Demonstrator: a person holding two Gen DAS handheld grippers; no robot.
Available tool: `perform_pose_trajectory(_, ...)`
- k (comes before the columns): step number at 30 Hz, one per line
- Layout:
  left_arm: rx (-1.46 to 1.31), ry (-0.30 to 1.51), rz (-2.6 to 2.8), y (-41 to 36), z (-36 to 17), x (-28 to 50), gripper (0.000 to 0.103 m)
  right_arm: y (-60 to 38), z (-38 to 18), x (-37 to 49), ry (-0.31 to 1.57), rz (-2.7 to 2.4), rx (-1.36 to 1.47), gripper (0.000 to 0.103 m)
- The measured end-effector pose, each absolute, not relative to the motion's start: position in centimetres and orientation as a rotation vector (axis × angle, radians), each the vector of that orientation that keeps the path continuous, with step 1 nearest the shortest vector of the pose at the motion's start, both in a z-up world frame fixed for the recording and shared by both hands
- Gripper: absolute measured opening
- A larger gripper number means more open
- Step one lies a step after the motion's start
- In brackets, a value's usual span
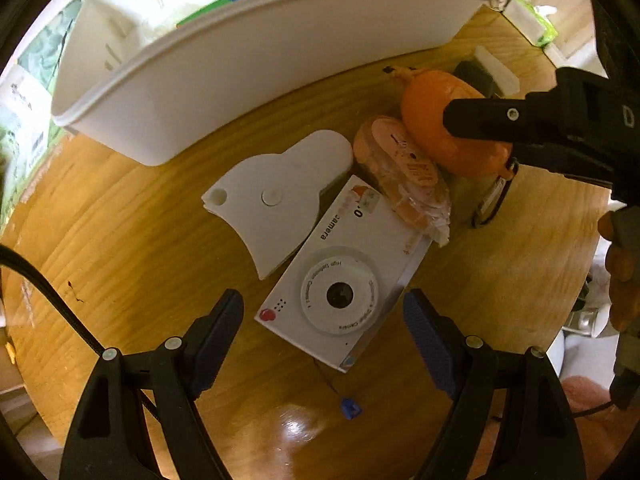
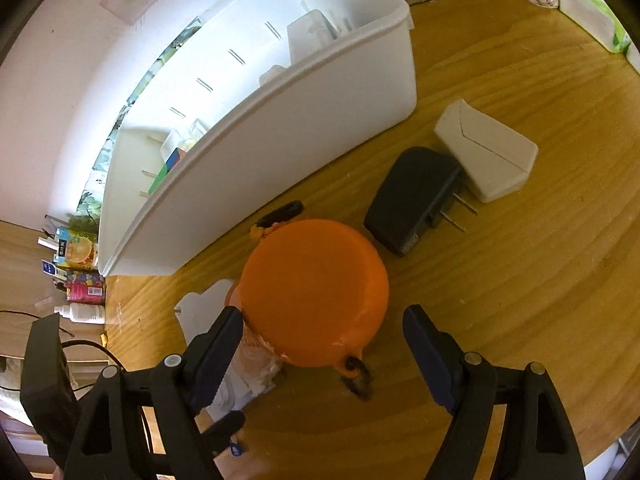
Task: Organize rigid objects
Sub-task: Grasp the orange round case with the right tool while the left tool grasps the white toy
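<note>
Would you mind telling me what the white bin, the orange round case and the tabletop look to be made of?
White bin: probably plastic, matte and slightly translucent, with a thin moulded rim and light glowing through its walls.
Orange round case: looks like soft silicone or rubbery plastic, matte and even in colour, though this is uncertain.
Tabletop: wood or wood veneer, with visible grain and a glossy glare patch.

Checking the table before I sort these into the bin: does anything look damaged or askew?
Nothing looks broken. The items are just jumbled: the clear packet lies tilted across the white camera and leans on the orange case.
</note>
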State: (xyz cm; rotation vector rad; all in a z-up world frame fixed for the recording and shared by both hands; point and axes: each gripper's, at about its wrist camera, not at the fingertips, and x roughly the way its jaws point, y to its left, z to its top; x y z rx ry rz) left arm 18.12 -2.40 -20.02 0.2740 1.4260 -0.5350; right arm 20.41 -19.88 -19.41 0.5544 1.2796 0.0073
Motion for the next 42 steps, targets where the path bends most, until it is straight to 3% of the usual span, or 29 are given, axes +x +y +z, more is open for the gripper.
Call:
perform_pose_trajectory(23, 0.335, 1.457, -0.553, -5.7, -21.4, 20.1, 0.083, -17.8, -20.5, 23.2, 1.346, -0.055, 0.437, 0.083)
perform_pose_trajectory(42, 0.359, 1.453, -0.652, -5.7, -20.6, 17.4, 0.065, -16.8, -20.0, 21.7, 1.352, -0.116, 0.428, 0.081)
